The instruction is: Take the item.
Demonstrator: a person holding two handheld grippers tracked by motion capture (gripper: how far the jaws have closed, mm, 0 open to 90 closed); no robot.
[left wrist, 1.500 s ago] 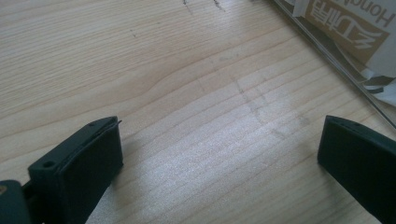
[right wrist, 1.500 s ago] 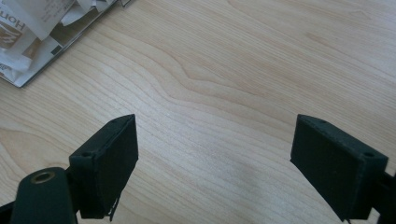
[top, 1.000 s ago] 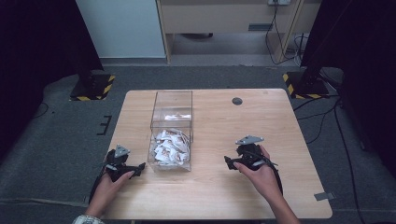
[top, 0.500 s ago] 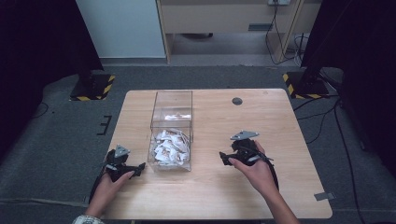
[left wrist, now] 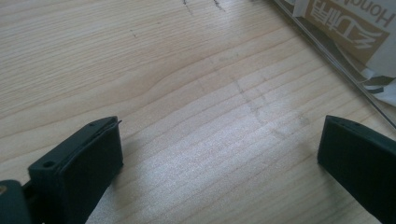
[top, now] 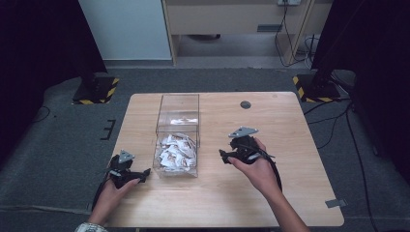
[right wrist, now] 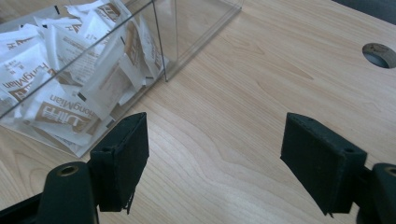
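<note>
A clear plastic box (top: 178, 133) stands on the wooden table (top: 290, 125), its near half heaped with several white and brown sachets (top: 176, 152). My left gripper (top: 143, 174) rests low near the table's front left corner, just left of the box, open with bare wood between its jaws (left wrist: 219, 149). My right gripper (top: 223, 155) hovers to the right of the box, open and pointing toward it, nothing between its jaws (right wrist: 215, 149). The box wall and sachets (right wrist: 70, 93) lie ahead and to the left of it.
A round cable hole (top: 245, 104) sits in the table near the far edge, seen also as a hole (right wrist: 379, 55) in the right gripper view. A corner of the box with a sachet (left wrist: 355, 32) lies at the upper right of the left gripper view.
My right gripper has moved a little left and forward, toward the box. The left gripper has stayed in place.
</note>
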